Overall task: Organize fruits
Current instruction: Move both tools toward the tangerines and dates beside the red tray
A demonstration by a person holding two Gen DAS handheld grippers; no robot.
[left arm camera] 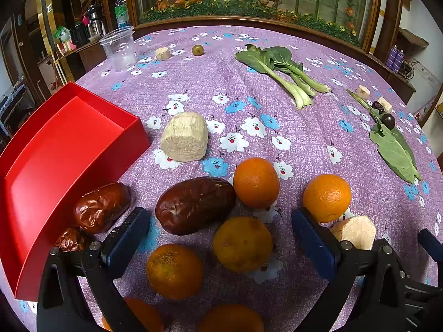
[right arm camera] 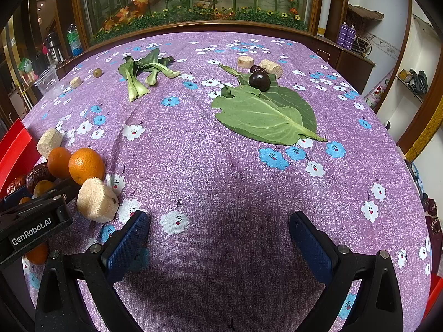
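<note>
The left tongs [left arm camera: 221, 221] hang spread over the oranges [left arm camera: 256, 182], probably picking next for the red box [left arm camera: 55, 149]; the right tongs [right arm camera: 218, 227] are spread, holding nothing.

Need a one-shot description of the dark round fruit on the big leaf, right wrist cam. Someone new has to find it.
Start from the purple floral tablecloth and find the broad flat green leaf lying right of centre. At the leaf's far end, near its stem, sits a dark round fruit, glossy and almost black. The sugarcane pieces just beyond it are pale and cylindrical, and the oranges are far left, so it is the only dark ball there.
</note>
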